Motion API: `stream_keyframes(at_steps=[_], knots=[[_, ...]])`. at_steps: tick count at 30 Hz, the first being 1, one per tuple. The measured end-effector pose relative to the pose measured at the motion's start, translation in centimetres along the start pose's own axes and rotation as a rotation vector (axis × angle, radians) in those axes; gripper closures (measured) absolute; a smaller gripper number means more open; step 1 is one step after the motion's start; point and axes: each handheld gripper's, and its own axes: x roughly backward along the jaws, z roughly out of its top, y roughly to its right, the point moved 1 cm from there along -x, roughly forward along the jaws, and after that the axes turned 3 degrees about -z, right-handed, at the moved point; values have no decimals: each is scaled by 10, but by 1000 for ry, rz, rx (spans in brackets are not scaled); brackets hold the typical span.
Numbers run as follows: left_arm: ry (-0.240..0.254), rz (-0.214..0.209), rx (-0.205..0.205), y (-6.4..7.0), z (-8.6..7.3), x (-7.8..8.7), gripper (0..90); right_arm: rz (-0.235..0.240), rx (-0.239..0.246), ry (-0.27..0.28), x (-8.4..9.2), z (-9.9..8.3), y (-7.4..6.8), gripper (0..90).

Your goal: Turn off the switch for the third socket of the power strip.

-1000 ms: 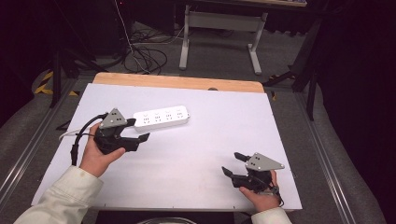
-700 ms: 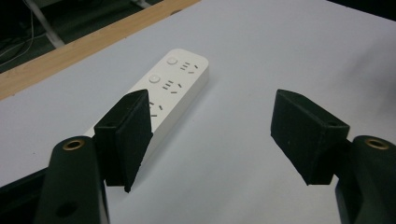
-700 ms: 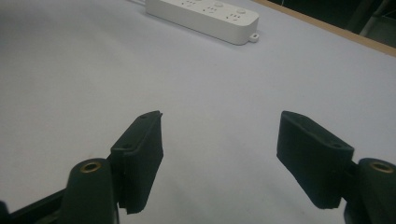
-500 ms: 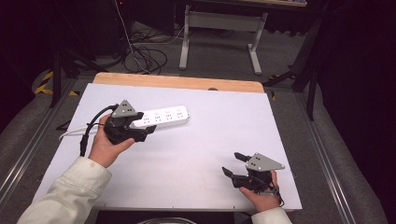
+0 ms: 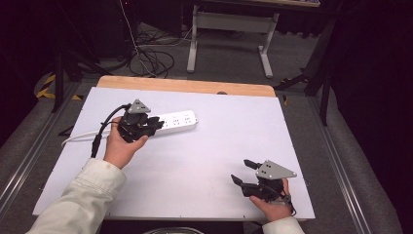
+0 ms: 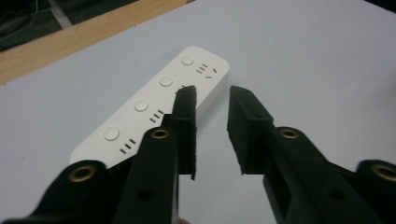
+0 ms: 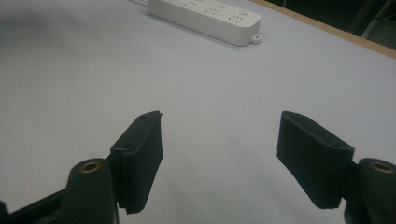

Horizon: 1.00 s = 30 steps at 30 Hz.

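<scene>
White power strip [image 5: 173, 120] flat on the pale worktop [image 5: 209, 156], toward the far left, long axis running left to right, four round switch buttons and socket slots facing up, white cord [image 5: 78, 138] trailing off its left end toward the left edge. Left tongs [image 5: 157, 124] right at the strip's left half, released, jaws a narrow gap apart; in the left gripper view [image 6: 211, 100] one jaw tip over the strip's top face and the other just off its side over bare worktop, contact not certain. Judged step: closing in for a grasp on the strip, not yet clamped. Next move likely calls for centring the strip's width between the jaws, which looks to need a wider gap, then lowering and squeezing across the long sides, clear of the buttons. Right tongs [image 5: 242, 171] well apart at the near right, spread wide and gripping nothing, low over the worktop. Wooden strip [image 5: 185, 87] along the far edge just beyond the power strip, so little room that way; broad open surface between the two hands and toward the near side, plenty of space for sliding or lifting. Right hand [image 5: 272, 207] close to the near edge.
</scene>
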Motion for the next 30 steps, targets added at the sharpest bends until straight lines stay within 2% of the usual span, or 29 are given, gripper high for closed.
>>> stream_keyframes(at_steps=[1, 2, 3, 5, 7, 10, 13, 16, 19, 21, 22, 25, 28, 30], knots=[[5, 4, 22, -2, 0, -2, 769, 0, 0, 0, 0, 0, 0, 316], [9, 13, 26, -4, 1, -4, 796, 1, 1, 0, 0, 0, 0, 316], [20, 9, 48, -5, 1, -7, 852, 0, 3, -1, 0, 0, 0, 312], [40, 8, 58, -8, 2, -11, 880, 5, 6, 2, 0, 0, 0, 309], [60, -1, 83, -10, 2, -16, 898, 7, 2, 0, 0, 0, 0, 309], [98, 6, 92, -14, 2, -25, 899, 11, 4, 1, 0, 0, 0, 309], [107, -6, 109, -17, 1, -34, 899, 14, 8, 3, -1, -1, 0, 309], [114, -2, 110, -19, 1, -39, 899, 18, 6, 5, -1, -1, 0, 309], [146, 30, 102, -23, 0, -49, 899, 18, 2, 5, -1, -1, 0, 308], [156, 33, 101, -24, 0, -52, 899, 18, 0, 5, 0, -1, 0, 308], [172, 28, 115, -25, 0, -57, 899, 17, 0, 4, 0, -1, 0, 308], [178, 34, 111, -28, -1, -62, 899, 16, 0, 4, -1, -1, 0, 308], [172, 72, 89, -28, -3, -73, 899, 15, 0, 2, -1, -1, -1, 308], [175, 79, 87, -29, -4, -76, 899, 15, -5, -1, -1, -1, -1, 308]])
